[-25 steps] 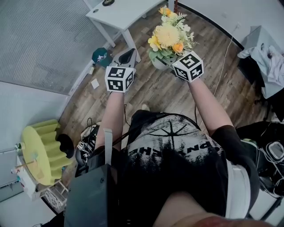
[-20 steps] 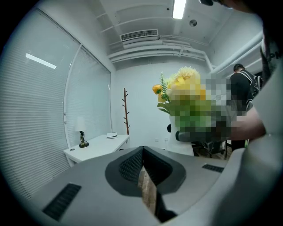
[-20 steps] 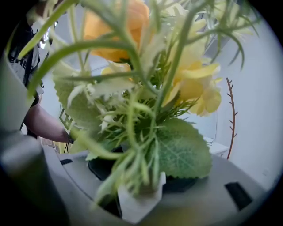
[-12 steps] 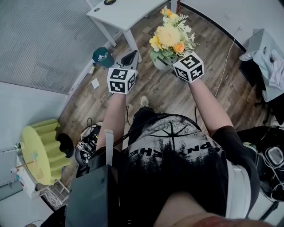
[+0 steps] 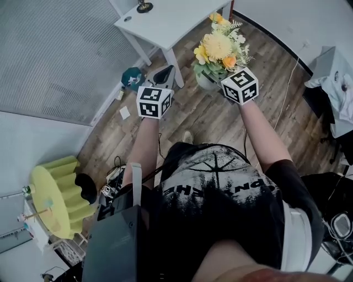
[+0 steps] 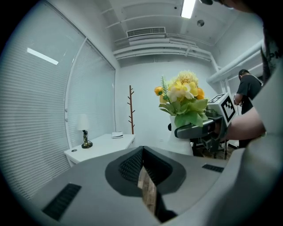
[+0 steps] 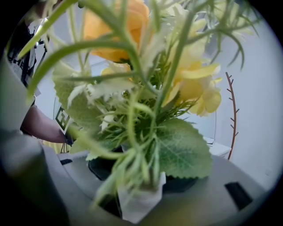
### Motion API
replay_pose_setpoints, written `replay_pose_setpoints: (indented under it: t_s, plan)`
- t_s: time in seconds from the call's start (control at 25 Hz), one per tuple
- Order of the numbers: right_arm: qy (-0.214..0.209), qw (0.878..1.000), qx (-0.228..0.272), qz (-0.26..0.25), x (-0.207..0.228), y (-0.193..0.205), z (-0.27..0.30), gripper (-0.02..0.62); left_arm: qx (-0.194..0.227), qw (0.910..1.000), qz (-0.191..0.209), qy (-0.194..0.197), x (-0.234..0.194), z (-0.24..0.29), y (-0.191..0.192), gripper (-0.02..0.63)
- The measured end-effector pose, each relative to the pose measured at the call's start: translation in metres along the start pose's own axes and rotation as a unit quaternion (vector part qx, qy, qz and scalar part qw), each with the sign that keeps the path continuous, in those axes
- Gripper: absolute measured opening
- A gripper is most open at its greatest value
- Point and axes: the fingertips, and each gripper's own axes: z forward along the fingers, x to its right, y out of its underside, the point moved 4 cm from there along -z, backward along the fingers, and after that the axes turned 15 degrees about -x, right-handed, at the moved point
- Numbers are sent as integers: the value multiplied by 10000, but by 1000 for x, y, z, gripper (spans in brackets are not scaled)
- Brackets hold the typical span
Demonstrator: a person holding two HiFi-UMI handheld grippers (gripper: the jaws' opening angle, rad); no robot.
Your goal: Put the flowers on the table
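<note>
Blinds (image 5: 55, 49) cover the wall left of the white table (image 5: 165, 22). A small lamp (image 5: 144, 6) stands on the table's far end, and plank floor (image 5: 187, 118) runs below it. Left gripper (image 5: 165, 74) hangs off the table's near corner, jaws together, nothing between them. Flowers (image 5: 220, 47) in a white vase (image 5: 205, 82) are in the air just right of the table, not on it. Right gripper (image 5: 219, 83), also right of the table, is clamped on the vase rim.

No legible text or numbers anywhere.
</note>
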Motion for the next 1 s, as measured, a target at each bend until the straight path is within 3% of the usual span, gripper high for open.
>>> replay_pose_setpoints:
  t_s: [0.6, 1.0]
  plan:
    - [441, 9988, -34, 231, 52, -41, 95, 249, 145, 9985, 125, 505, -114, 68, -34, 11]
    - [682, 9974, -143, 198, 71, -50, 141, 249, 133, 9968, 213, 756, -154, 106, -38, 11]
